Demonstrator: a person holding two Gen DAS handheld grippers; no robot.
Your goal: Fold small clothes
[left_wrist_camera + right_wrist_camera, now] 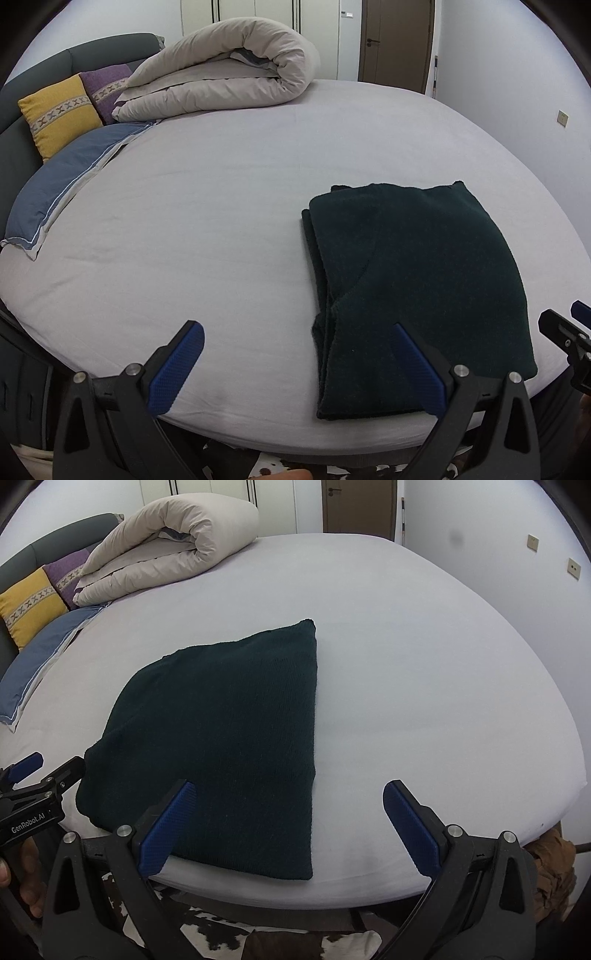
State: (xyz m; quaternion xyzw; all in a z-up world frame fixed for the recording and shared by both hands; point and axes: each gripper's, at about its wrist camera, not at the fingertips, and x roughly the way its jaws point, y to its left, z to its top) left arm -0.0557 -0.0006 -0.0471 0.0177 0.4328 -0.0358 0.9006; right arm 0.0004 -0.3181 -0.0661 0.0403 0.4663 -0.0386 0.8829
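The sweater [229, 738] lies folded into a flat dark green rectangle on the bed [424, 664], near its front edge, with layered folds visible along its left side in the left wrist view. The left gripper [299, 363] hangs over the front edge with its jaws spread wide and empty, its right finger over the sweater's near left corner. The right gripper [286, 825] is likewise wide open and holds nothing, its left finger over the sweater's near edge and its right finger over bare sheet.
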